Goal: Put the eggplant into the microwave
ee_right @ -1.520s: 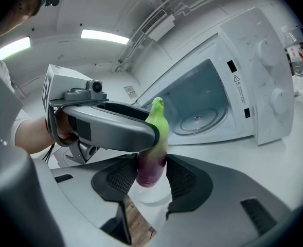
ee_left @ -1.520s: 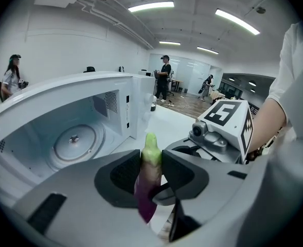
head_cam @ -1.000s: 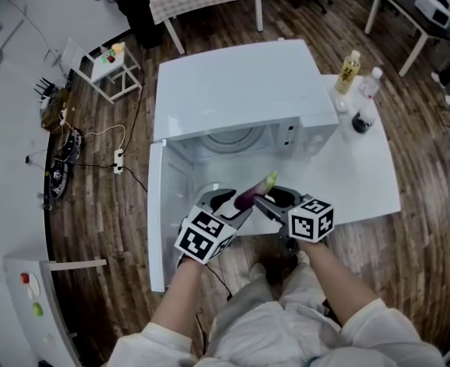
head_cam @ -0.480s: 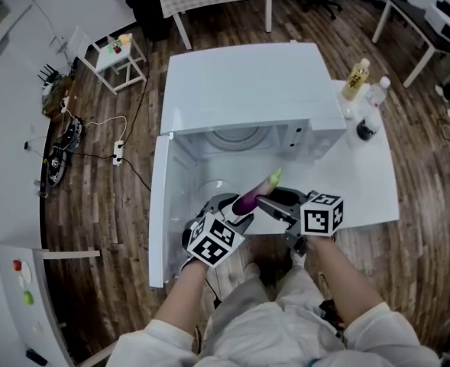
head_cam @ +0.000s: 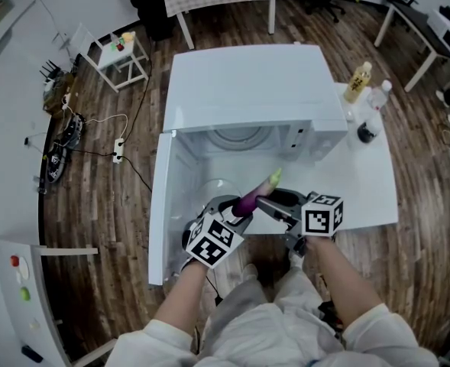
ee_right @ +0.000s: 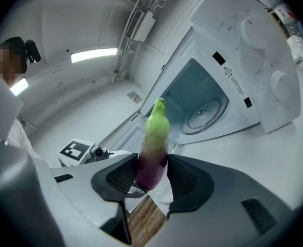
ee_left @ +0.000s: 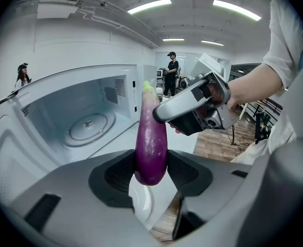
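A purple eggplant (head_cam: 253, 195) with a green stem end hangs slanted in front of the open white microwave (head_cam: 247, 90). My left gripper (head_cam: 236, 209) has the purple lower end (ee_left: 151, 143) between its pads, and its jaws are closing onto it. My right gripper (head_cam: 264, 201) is shut on the upper part near the green end (ee_right: 154, 138). In the left gripper view the right gripper (ee_left: 192, 107) reaches in from the right. The glass turntable (ee_left: 87, 126) inside the cavity is bare.
The microwave door (head_cam: 157, 212) swings open to the left. The microwave stands on a white table (head_cam: 362, 182), with two bottles (head_cam: 357, 79) and a dark small object (head_cam: 364, 128) at its right. Cables and a white stool lie on the wooden floor to the left.
The left gripper has sunk slightly. The eggplant stays between both grippers in front of the microwave opening.
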{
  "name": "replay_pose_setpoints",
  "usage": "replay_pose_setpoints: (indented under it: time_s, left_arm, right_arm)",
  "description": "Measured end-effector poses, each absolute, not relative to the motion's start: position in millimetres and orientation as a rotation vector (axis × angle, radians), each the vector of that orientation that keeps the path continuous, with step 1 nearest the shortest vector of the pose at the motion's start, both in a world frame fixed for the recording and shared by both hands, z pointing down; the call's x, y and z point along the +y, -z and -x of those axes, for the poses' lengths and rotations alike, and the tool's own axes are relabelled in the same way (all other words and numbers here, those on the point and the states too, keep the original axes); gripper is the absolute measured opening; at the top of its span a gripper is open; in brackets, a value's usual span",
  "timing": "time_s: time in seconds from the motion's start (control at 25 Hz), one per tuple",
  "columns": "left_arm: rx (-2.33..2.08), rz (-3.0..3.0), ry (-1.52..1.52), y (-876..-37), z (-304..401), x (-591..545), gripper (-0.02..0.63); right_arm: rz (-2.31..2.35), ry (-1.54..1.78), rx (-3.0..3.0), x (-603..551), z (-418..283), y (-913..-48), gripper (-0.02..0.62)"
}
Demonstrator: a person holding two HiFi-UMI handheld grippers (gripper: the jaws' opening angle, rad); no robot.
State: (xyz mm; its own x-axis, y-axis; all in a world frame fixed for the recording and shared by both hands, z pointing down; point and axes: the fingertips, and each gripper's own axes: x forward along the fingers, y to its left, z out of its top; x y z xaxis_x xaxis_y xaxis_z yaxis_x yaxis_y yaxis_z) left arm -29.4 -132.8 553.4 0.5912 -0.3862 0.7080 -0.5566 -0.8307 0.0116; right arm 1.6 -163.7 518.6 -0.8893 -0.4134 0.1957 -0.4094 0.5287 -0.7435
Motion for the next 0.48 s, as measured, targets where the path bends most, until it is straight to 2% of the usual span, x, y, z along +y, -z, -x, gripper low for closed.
replay_pose_setpoints:
  time_s: [0.24, 0.48]
  left_arm:
    - [-0.813, -2.557, -1.048, -555, 29, -134, 0.198]
    - [-0.877, -2.484, -1.010, -550, 40, -142, 0.198]
  right_arm:
    - [0.810, 1.097, 2.955, -161, 0, -517, 0.202]
    - [0.869, 1.002, 3.025, -160, -8, -518, 0.202]
